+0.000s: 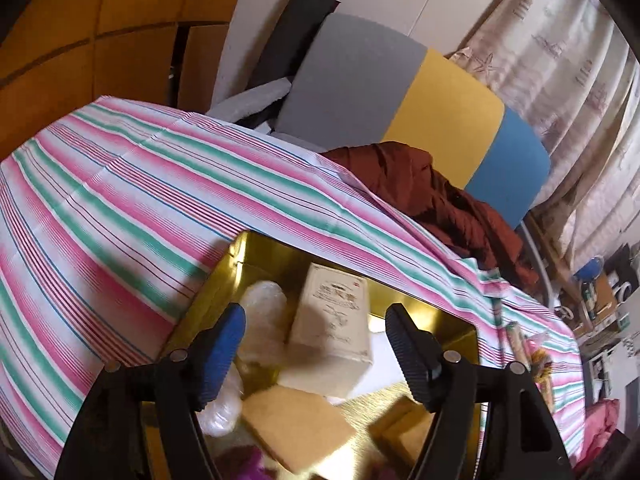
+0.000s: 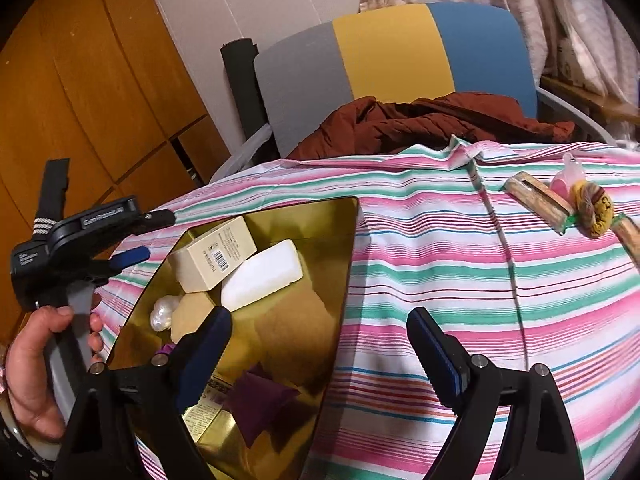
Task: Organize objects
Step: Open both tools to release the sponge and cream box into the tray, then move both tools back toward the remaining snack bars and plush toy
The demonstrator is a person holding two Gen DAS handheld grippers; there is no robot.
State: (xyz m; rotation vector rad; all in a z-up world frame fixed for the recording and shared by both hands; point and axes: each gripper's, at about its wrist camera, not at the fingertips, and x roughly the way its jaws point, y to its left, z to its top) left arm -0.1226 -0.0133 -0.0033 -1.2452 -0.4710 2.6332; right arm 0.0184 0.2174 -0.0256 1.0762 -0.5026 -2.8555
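Observation:
A gold tray [image 2: 344, 240] [image 1: 240, 252] sits on the striped tablecloth [image 2: 440, 280]. It holds a cream box [image 2: 212, 254] [image 1: 332, 320], a white block [image 2: 262, 274], a tan pad [image 1: 296, 424], a clear plastic bag [image 1: 260, 320] and a purple item [image 2: 260, 400]. My left gripper [image 1: 316, 344] is open and empty, just above the tray's contents; it also shows in the right wrist view [image 2: 138, 236]. My right gripper [image 2: 320, 344] is open and empty over the tray's right edge. Snack bars [image 2: 536, 200] and a yellow ring-shaped item [image 2: 596, 208] lie on the cloth at far right.
A chair [image 2: 392, 52] with a grey, yellow and blue back stands behind the table, a rust-red jacket [image 2: 420, 124] on its seat. Orange wooden cabinets [image 2: 80, 80] are at left. A curtain [image 1: 560, 60] hangs at right.

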